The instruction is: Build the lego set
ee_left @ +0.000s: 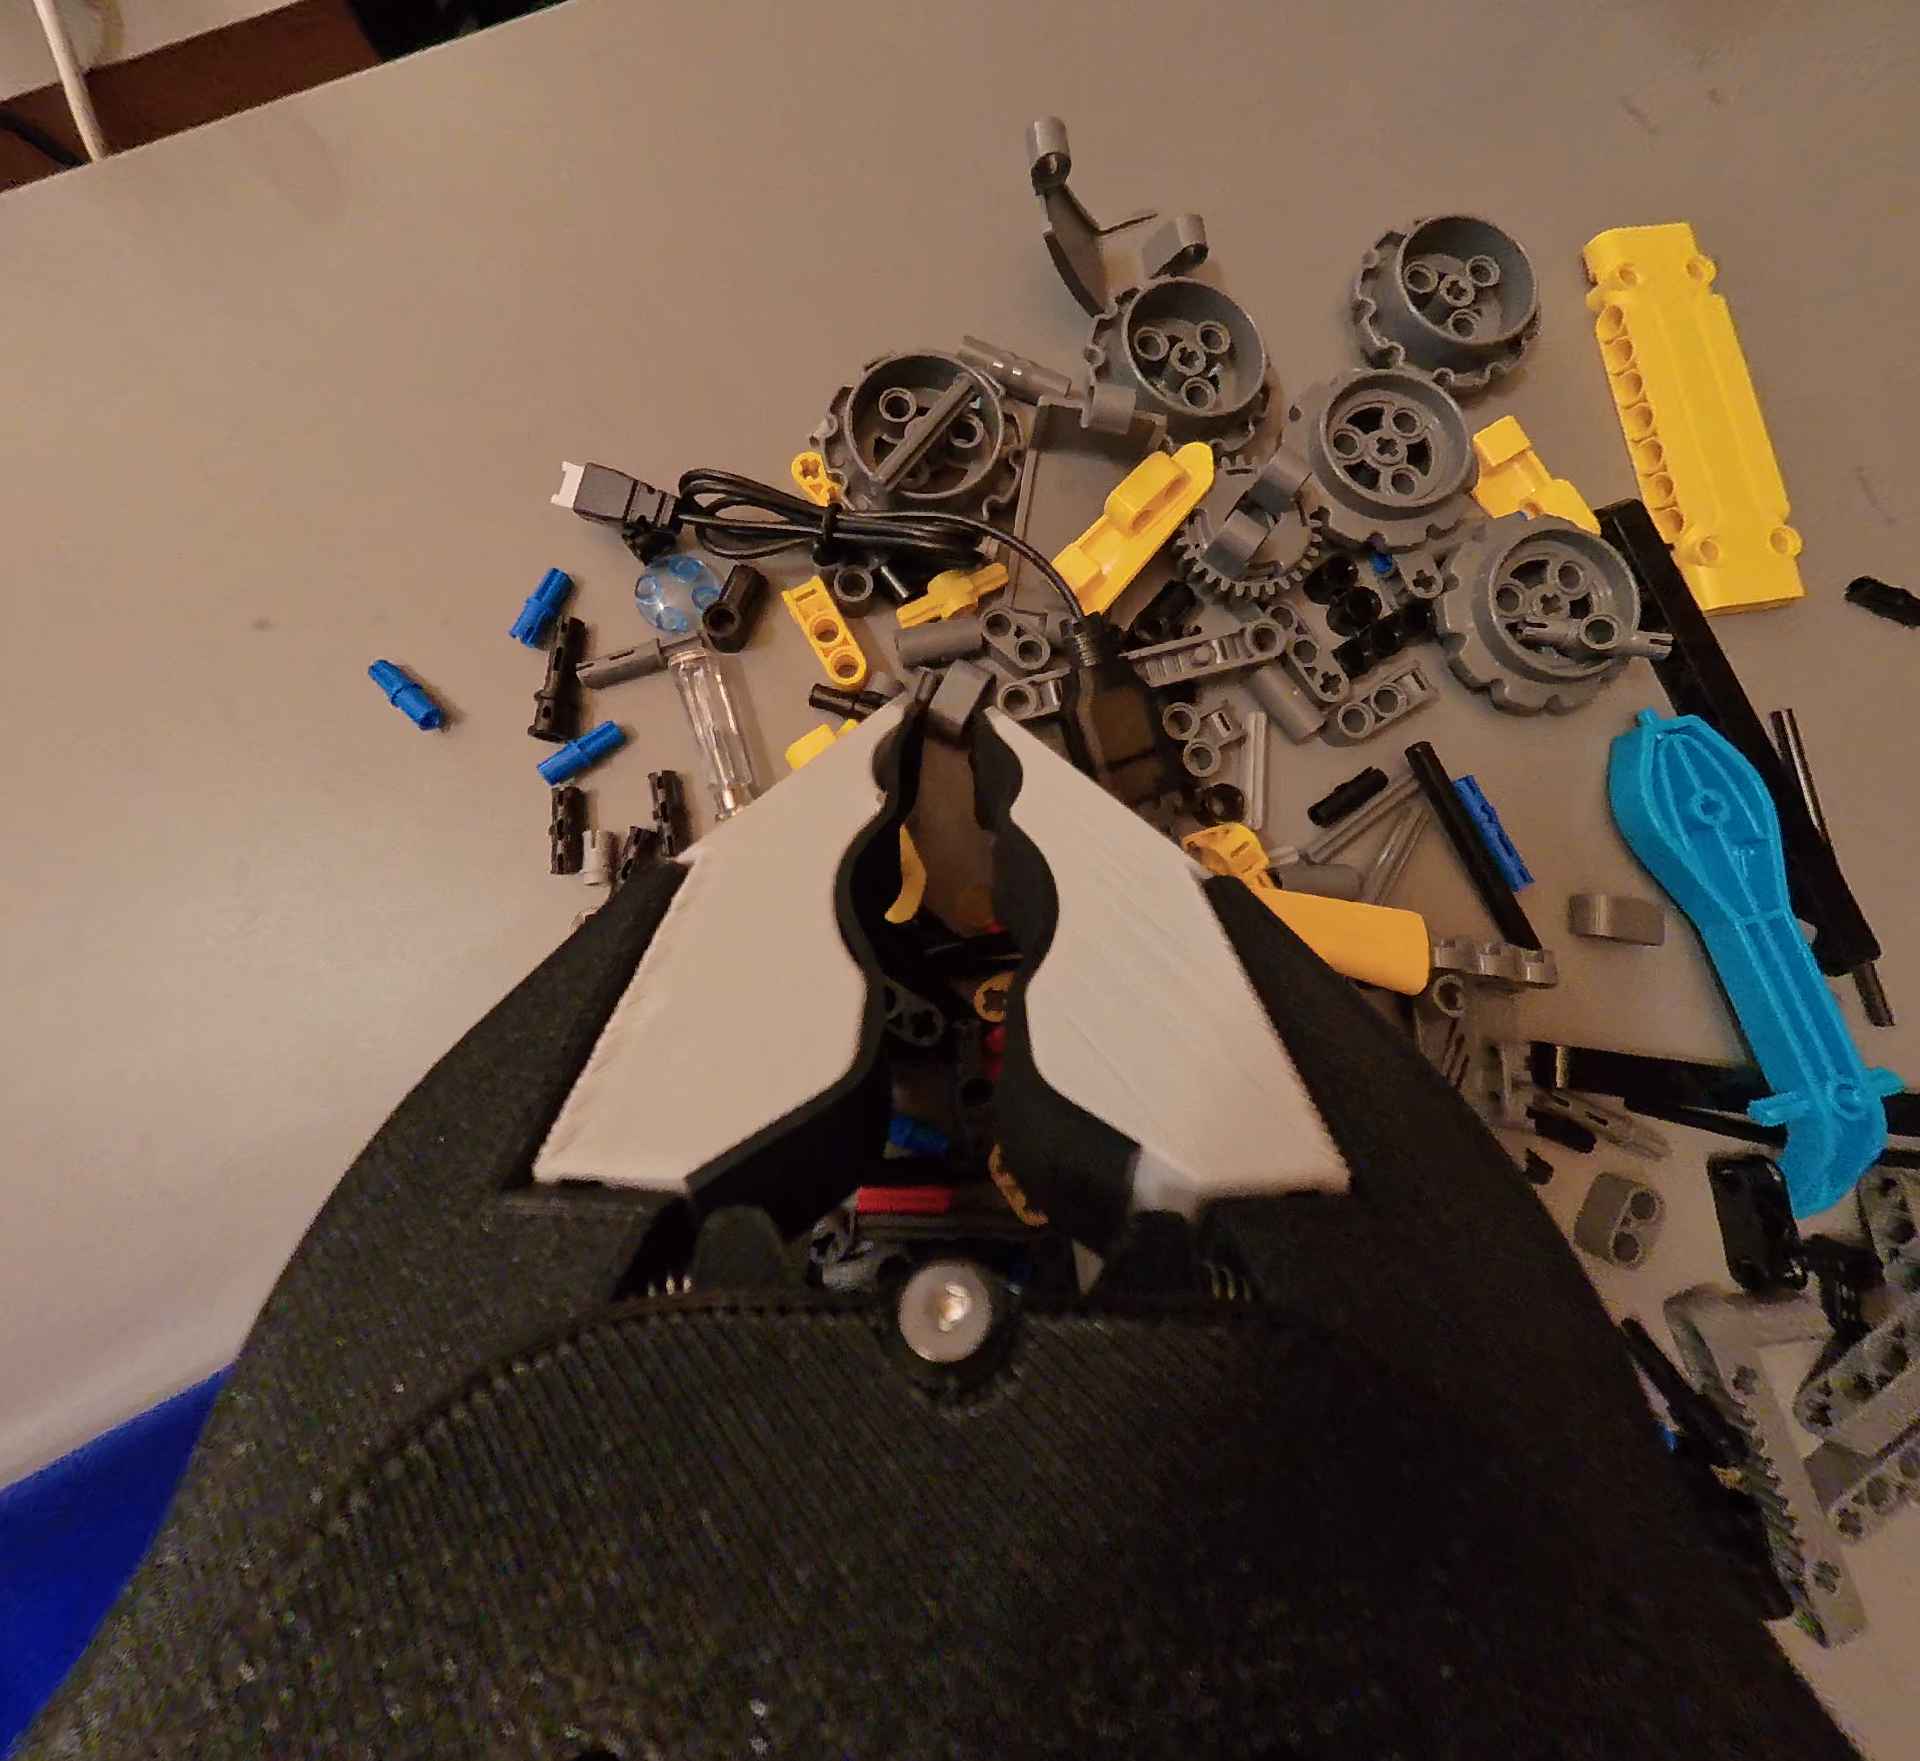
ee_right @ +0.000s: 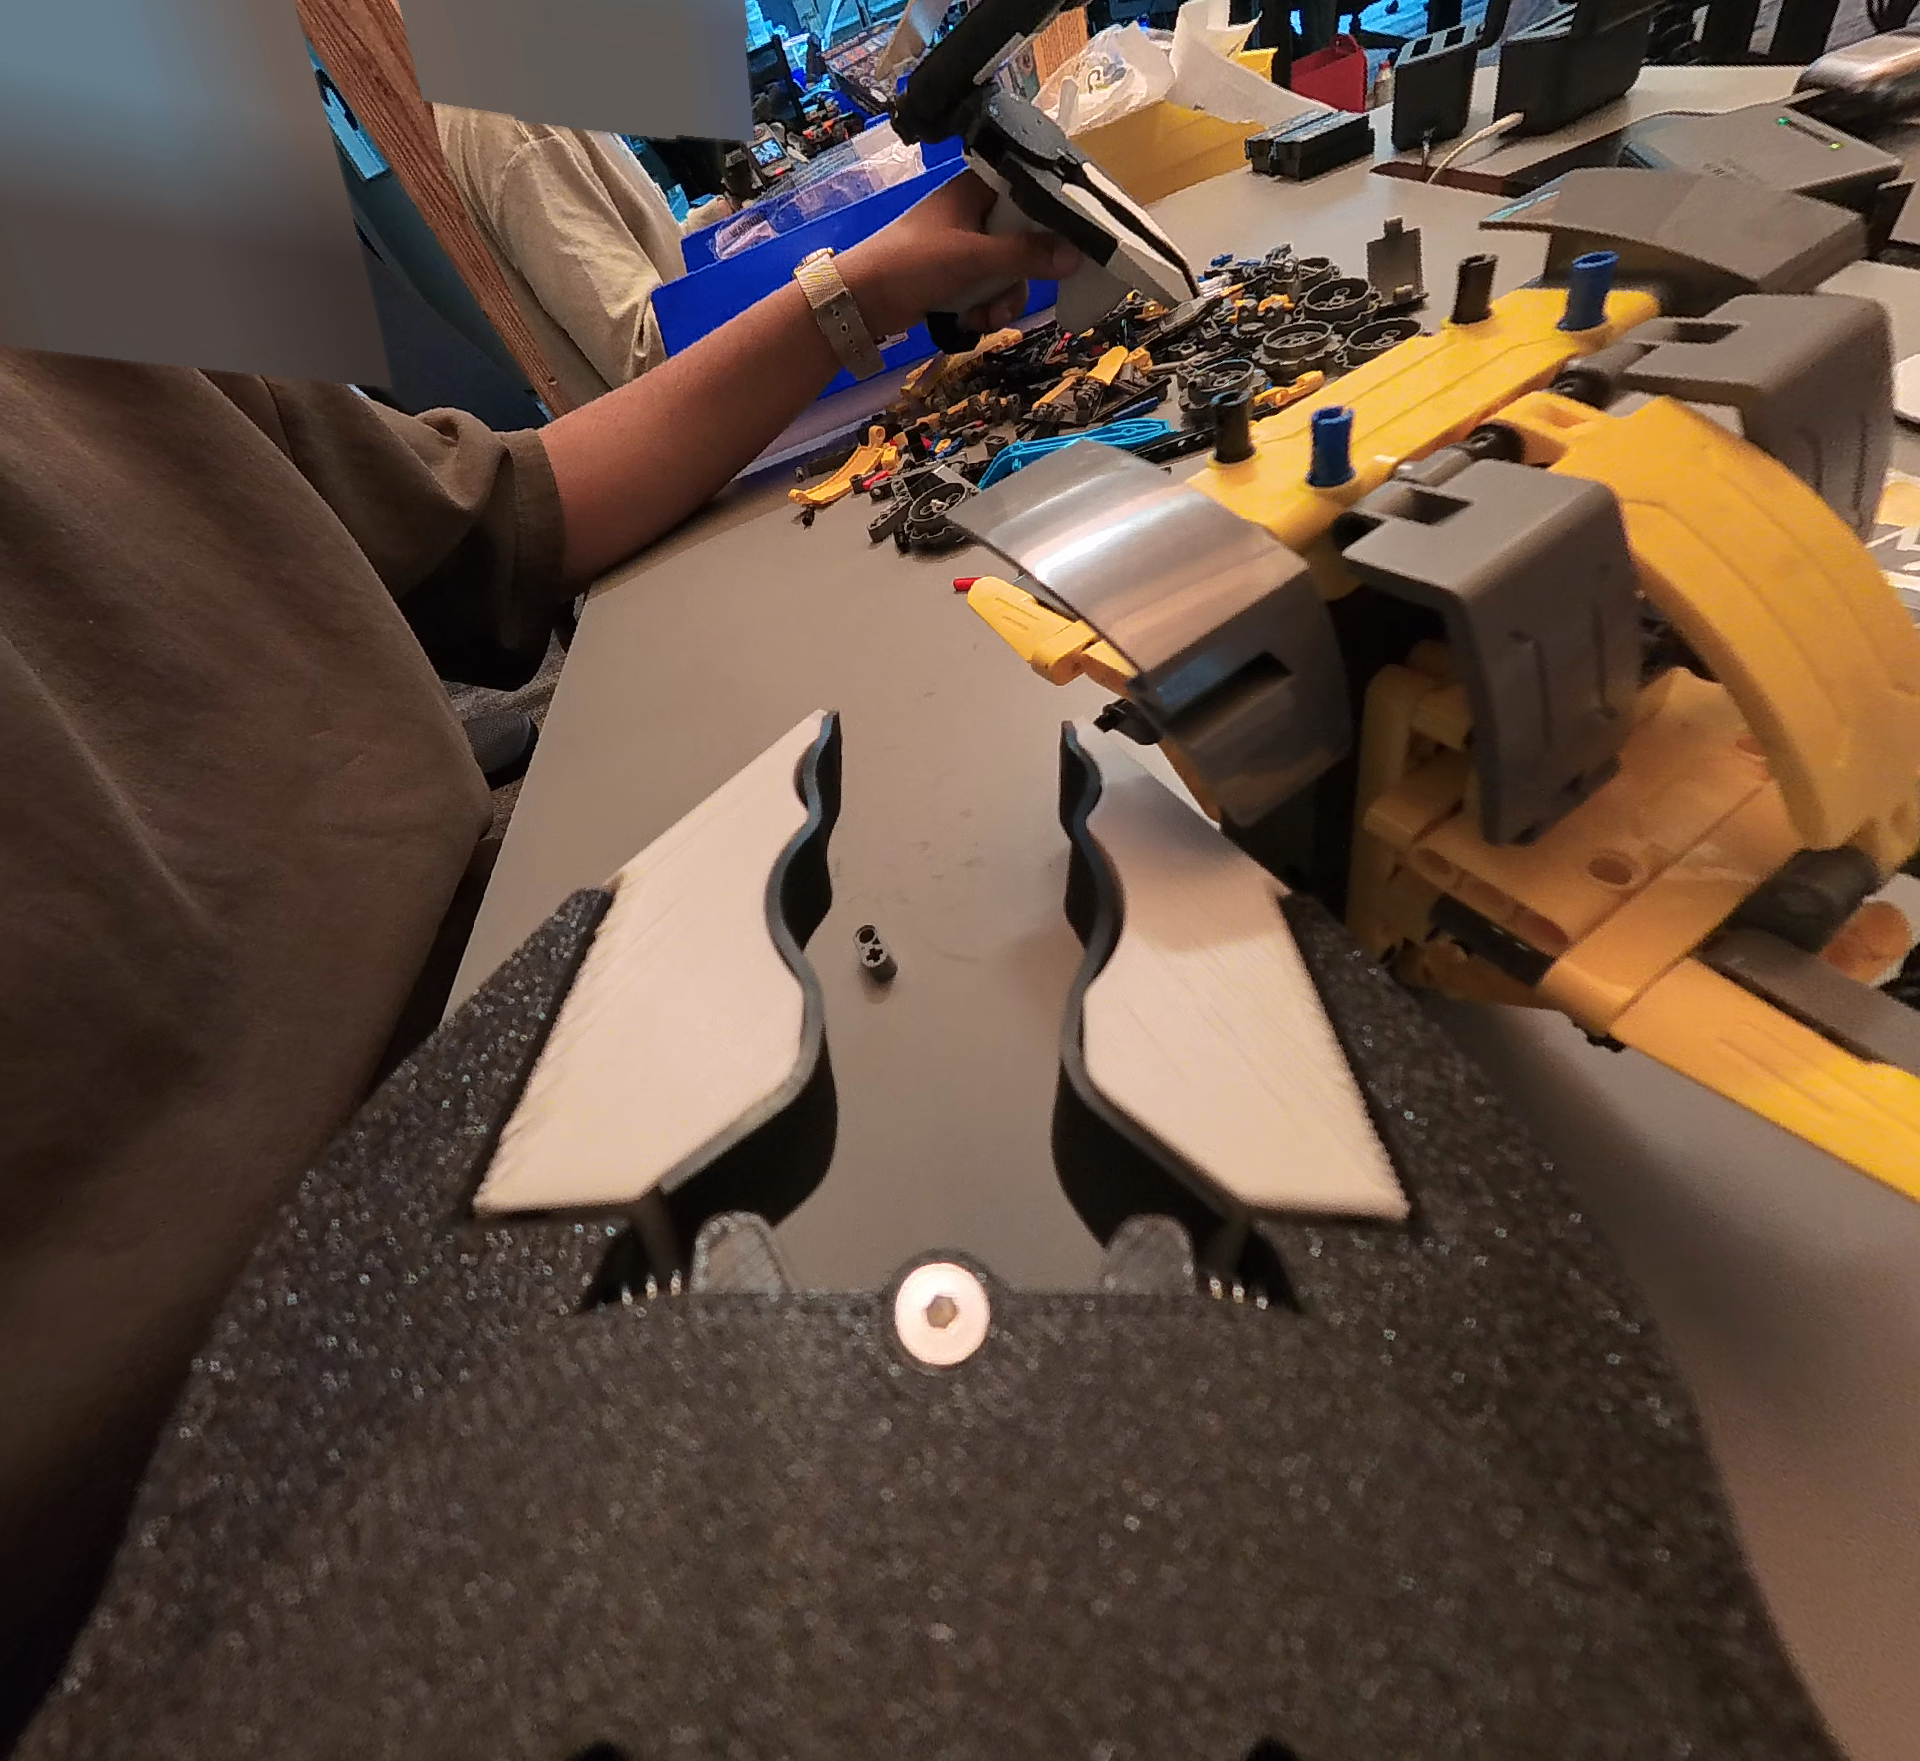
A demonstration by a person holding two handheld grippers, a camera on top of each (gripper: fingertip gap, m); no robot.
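My left gripper hangs over a heap of loose building parts on the grey table. Its tips are shut on a small grey piece at the near edge of the heap. In the right wrist view the left gripper shows farther off, held by a hand, tips down in the heap. My right gripper is open and empty, low over the table. A small dark grey connector lies on the table between its fingers. A yellow and grey built model stands just right of the right finger.
Several grey wheels, a long yellow panel, a light blue tool, a coiled black cable and loose blue pins lie in and around the heap. A person's arm and a blue bin are at the left table edge.
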